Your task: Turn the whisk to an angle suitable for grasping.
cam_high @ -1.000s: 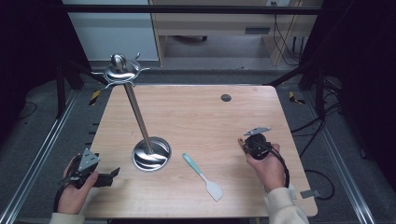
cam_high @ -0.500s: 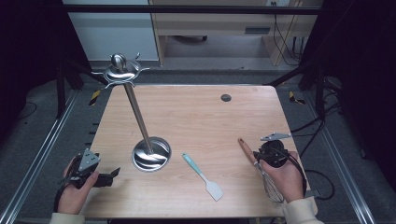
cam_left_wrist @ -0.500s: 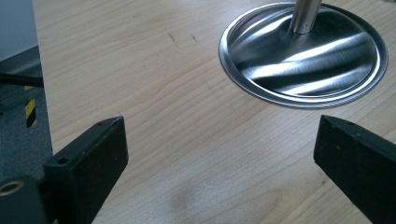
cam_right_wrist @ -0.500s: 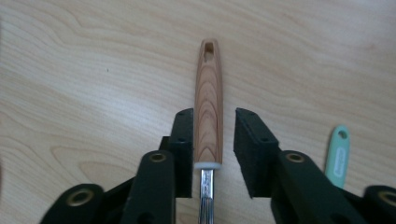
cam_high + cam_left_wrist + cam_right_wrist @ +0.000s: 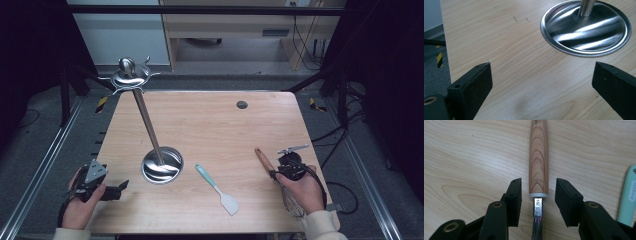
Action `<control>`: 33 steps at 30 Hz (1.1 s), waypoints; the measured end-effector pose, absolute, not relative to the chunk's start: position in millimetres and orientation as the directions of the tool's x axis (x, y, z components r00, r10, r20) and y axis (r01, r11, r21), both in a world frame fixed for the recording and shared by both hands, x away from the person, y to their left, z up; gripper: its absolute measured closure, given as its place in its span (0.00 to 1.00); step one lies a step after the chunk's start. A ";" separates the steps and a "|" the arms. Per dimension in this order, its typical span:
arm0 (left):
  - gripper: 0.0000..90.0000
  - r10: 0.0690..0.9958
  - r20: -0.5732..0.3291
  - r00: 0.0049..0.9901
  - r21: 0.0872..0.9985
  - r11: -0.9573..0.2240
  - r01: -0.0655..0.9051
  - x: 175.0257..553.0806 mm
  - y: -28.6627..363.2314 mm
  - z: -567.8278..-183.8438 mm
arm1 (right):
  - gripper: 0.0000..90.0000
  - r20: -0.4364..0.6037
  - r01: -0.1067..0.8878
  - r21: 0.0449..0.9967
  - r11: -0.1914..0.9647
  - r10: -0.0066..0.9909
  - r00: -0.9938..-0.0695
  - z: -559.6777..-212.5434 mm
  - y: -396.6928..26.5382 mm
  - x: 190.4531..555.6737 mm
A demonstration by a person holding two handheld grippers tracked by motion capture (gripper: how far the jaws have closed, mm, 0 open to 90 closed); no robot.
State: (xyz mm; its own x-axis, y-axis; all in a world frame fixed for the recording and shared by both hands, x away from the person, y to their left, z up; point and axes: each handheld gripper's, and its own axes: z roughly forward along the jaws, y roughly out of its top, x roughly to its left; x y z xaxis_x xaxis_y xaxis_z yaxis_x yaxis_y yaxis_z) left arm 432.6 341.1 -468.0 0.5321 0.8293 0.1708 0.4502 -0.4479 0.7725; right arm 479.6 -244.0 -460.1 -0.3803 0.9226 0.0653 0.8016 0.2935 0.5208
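Note:
A whisk with a wooden handle [image 5: 262, 159] lies on the table near the right front, its wire head [image 5: 292, 202] partly under the person's right hand. My right gripper [image 5: 275, 171] is open, and its jaws straddle the whisk [image 5: 538, 157] where handle meets metal neck, a gap on each side. A teal-handled spatula [image 5: 216, 189] lies flat at the front middle; its handle [image 5: 629, 195] is just beside my right gripper. My left gripper [image 5: 116, 189] rests open at the front left, nothing between its jaws [image 5: 544, 75].
A steel utensil stand rises from a round base [image 5: 161, 165] [image 5: 586, 32] left of centre, with hooks on top [image 5: 129, 75], close ahead of my left gripper. A small dark grommet [image 5: 242, 104] sits at the back of the wooden table [image 5: 210, 120].
My right gripper has moved toward the front edge, and the whisk has come into view lying on the table between its jaws. The left gripper, spatula and stand have not moved.

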 end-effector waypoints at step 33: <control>0.03 0.830 0.165 0.533 0.766 -0.448 0.461 432.4 339.9 -468.8 | 0.69 0.010 0.816 0.465 0.342 0.920 -0.391 -468.5 -232.9 487.8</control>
State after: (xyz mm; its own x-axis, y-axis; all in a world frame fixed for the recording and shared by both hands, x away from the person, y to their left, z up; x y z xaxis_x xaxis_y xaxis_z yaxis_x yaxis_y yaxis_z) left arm 432.4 339.9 -468.8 0.5333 0.8297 0.1648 0.4610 -0.4484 0.7658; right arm 487.8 -232.9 -468.5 -0.3913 0.9202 0.0103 0.8164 0.3420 0.4654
